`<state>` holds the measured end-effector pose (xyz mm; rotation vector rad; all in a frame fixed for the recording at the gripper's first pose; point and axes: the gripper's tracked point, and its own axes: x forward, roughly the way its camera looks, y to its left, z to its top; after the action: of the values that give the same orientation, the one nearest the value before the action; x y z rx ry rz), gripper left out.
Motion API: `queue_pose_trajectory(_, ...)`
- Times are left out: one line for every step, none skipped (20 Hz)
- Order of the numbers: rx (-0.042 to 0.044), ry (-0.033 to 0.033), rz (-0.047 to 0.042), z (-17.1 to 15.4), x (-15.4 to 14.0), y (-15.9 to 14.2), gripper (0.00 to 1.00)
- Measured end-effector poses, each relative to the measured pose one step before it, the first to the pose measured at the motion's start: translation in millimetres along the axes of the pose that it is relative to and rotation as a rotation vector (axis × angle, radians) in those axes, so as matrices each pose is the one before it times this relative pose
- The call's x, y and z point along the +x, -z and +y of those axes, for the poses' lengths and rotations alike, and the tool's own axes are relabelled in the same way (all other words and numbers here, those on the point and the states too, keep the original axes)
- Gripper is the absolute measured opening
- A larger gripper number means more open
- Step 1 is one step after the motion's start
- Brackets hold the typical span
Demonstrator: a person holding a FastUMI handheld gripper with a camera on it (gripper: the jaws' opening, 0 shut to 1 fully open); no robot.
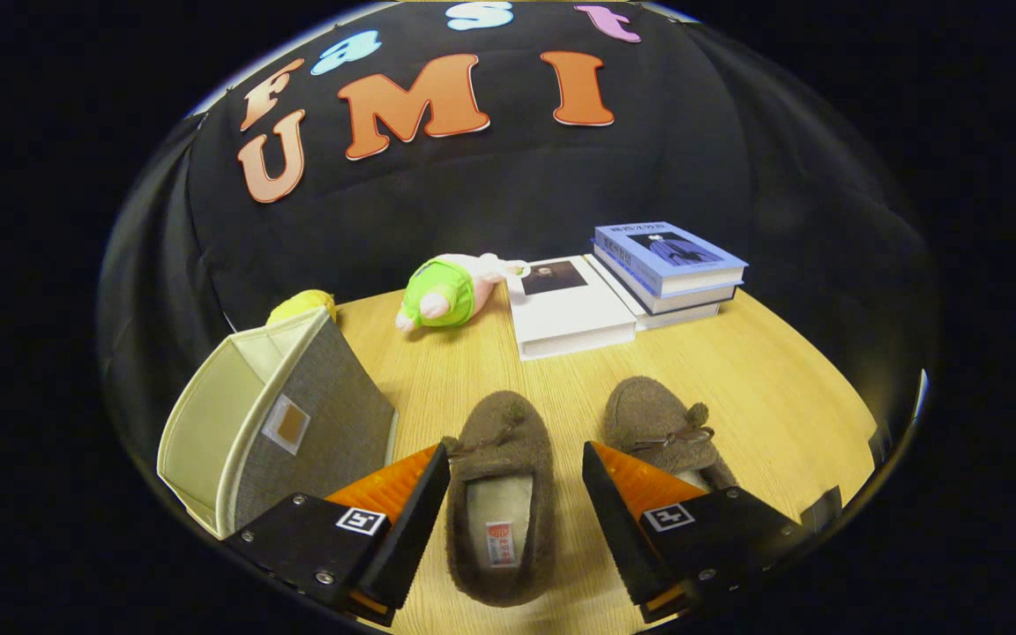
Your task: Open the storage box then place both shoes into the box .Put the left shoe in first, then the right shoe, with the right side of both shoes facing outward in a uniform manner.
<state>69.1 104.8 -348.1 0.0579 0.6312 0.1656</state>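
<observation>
Gripper view. Gripper [515, 481] spread wide, fingers straddling the left shoe [499, 494] with a gap on each side, pressing on nothing. Left shoe, a brown fuzzy slipper, flat on the wooden table [773, 388], long axis running near-to-far along the fingers, toe with its small bow pointing far, open heel end nearest, pale lining and a label visible inside. Right shoe [660, 429] just beside it on the right, apart from it, toe also far but angled slightly leftward, heel hidden behind the right finger. Storage box [274, 423], grey fabric with a cream lining, near left beside the left finger, tipped with its open mouth facing left; lid state hard to judge from here. Farther off: green plush toy [442, 293], yellow object [303, 306] behind the box, white book [568, 307], stacked books [668, 265] at far right.
</observation>
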Motion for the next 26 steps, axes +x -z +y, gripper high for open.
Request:
queue_pose_trajectory(0.00772,0.00520,0.02032,-3.83,-0.73,11.31,0.89)
queue_pose_trajectory(0.00996,0.00553,0.01851,-2.67,1.61,8.21,0.85)
queue_pose_trajectory(0.01035,0.00431,0.02118,-1.82,3.04,8.03,0.82)
queue_pose_trajectory(0.00813,0.00097,0.02985,-0.52,4.05,7.65,0.75)
queue_pose_trajectory(0.00857,0.00825,0.02269,-0.68,1.61,7.42,0.71)
queue_pose_trajectory(0.00531,0.01000,0.01176,-2.88,2.96,4.12,0.60)
queue_pose_trajectory(0.00460,0.00864,0.01153,-1.56,3.01,3.20,0.55)
queue_pose_trajectory(0.00690,0.00350,0.01341,-0.15,4.58,2.32,0.46)
queue_pose_trajectory(0.01070,0.00113,0.01525,0.16,3.84,3.37,0.42)
queue_pose_trajectory(0.01444,-0.00471,0.01520,1.02,3.30,2.86,0.35)
queue_pose_trajectory(0.01901,-0.00129,0.00730,0.94,0.13,1.14,0.33)
queue_pose_trajectory(0.01663,0.00266,0.00091,0.41,-1.25,-1.79,0.28)
queue_pose_trajectory(0.00546,0.00602,0.00078,-0.92,-0.14,-0.68,0.25)
queue_pose_trajectory(0.00573,0.00670,-0.00438,-2.02,-1.23,-2.58,0.16)
queue_pose_trajectory(0.00958,-0.00038,-0.00815,-0.18,0.56,-2.74,0.09)
queue_pose_trajectory(0.00887,0.00105,-0.00463,0.91,-1.99,-1.97,0.04)
queue_pose_trajectory(0.01031,-0.00155,-0.00609,0.94,-1.80,-3.33,0.04)
queue_pose_trajectory(0.00192,0.00425,-0.00630,0.44,-2.43,-3.99,0.03)
queue_pose_trajectory(-0.00279,0.00596,-0.01065,1.63,-3.61,-5.67,0.03)
queue_pose_trajectory(-0.00323,-0.00463,-0.00965,3.05,-3.57,-6.63,0.02)
queue_pose_trajectory(0.00414,-0.00946,-0.01180,3.90,-4.08,-7.54,0.02)
queue_pose_trajectory(0.00847,-0.00976,-0.00701,4.02,-3.48,-7.63,0.02)
queue_pose_trajectory(0.01108,-0.00882,-0.01053,5.22,-4.94,-8.80,0.02)
queue_pose_trajectory(0.00783,-0.00479,-0.01117,4.85,-5.25,-10.26,0.02)
queue_pose_trajectory(0.00882,-0.00737,-0.00808,5.88,-6.03,-9.22,0.02)
queue_pose_trajectory(0.01192,-0.00439,-0.00580,6.47,-6.85,-9.77,0.02)
